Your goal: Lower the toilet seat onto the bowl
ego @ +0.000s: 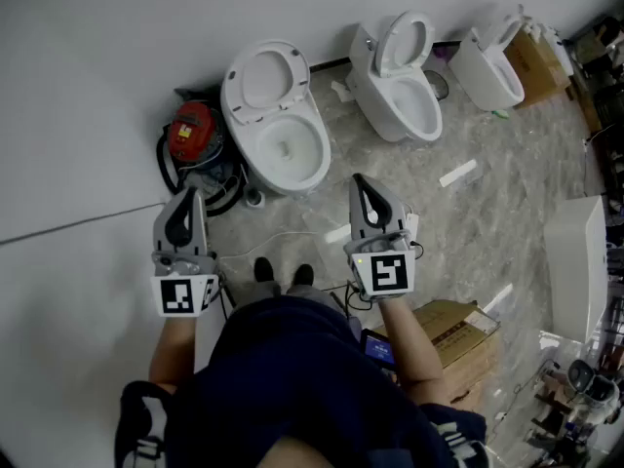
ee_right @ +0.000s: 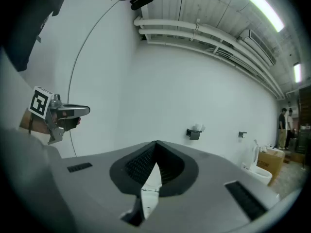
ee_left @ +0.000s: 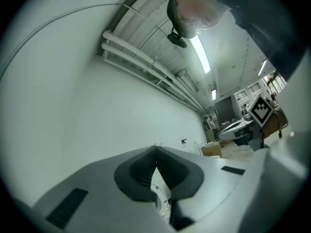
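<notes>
You stand facing the nearest bowl, a gripper in each hand, both held out before your waist and well short of it. The seat stands raised at the wall behind the bowl. From above, seat and lid overlap, and one cannot be told from the other. Your left gripper has its jaws closed tip to tip with nothing between them. Your right gripper is pinched together the same way, empty. Both gripper views look mostly up at white wall and ceiling, and each catches the other gripper at its edge. Below the closed tips only a sliver of white shows, too little to name. A red machine with a black hose sits just beside the bowl on your left, partly hidden behind it, and what it is cannot be made out. A second toilet and a third toilet stand further right along the wall, both with seats up. Your torso blocks the floor at your feet except for your shoes. A cardboard box lies near your right elbow, partly behind your arm.
</notes>
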Tool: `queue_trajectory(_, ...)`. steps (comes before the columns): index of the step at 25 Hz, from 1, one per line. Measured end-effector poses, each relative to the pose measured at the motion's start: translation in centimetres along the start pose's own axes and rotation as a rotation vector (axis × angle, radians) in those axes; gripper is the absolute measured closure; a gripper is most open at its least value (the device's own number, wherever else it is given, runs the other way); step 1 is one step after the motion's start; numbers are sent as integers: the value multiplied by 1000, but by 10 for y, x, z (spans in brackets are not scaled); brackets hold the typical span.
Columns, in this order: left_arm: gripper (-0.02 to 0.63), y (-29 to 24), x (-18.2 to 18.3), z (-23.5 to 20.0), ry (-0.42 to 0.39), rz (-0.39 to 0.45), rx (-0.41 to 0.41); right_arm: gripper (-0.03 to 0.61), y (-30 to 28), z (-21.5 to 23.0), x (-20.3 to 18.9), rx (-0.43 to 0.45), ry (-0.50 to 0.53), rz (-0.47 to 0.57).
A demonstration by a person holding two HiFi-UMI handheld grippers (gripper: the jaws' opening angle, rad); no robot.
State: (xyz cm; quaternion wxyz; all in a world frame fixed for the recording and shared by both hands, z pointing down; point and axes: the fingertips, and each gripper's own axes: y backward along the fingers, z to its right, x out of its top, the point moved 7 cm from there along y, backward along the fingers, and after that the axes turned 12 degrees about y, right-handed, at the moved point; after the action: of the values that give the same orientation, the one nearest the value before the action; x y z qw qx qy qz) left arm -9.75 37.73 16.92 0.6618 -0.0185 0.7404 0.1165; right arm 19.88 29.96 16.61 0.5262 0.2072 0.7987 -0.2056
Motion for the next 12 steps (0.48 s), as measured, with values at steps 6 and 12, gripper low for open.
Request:
queue_trajectory(6,589,-1,-4,-3,-2,-8,6,560,-4,-2,-5,11,8,-8)
queue_trajectory(12,589,3,-6,-3,3,-4,9,560,-2,-6,-8,15,6,-12)
